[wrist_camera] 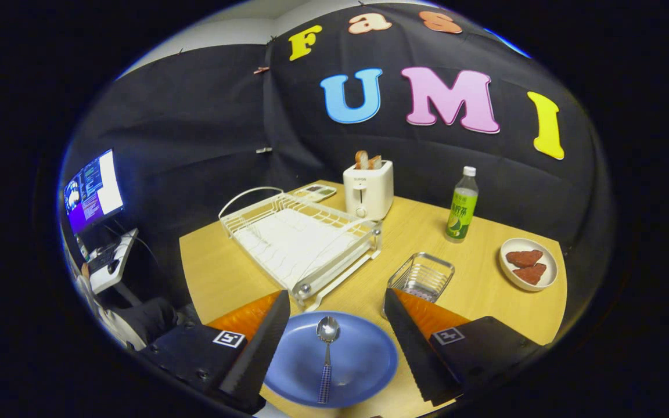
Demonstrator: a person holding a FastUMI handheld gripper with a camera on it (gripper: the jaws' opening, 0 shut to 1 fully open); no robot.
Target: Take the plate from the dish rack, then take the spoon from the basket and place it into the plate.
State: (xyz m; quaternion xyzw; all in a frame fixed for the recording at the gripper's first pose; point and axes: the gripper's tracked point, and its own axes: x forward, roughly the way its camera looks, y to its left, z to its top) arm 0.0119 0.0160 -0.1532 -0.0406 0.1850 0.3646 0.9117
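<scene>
Spoon [327, 357] lies in the blue plate [363, 360] between the gripper's [334, 337] spread fingers, nothing held.

Far left we note a lit monitor [93, 190] above a small desk with a keyboard [105, 261], off the wooden table [218, 273]. On the table, left of centre, we see the white dish rack [299, 244], its slots bare, with a small tray [318, 191] just behind it. Right of that stands a white toaster [368, 188] with bread slices poking up. Near us the plate sits on the table edge, the spoon resting in it, bowl away from us, handle toward us. The jaws stand wide apart, one finger on each side of the plate, gripping nothing. Just beyond the right finger sits the wire basket [421, 277]. Farther right stands a green bottle [462, 204], then a small white dish [529, 264] holding two brown pieces.
</scene>
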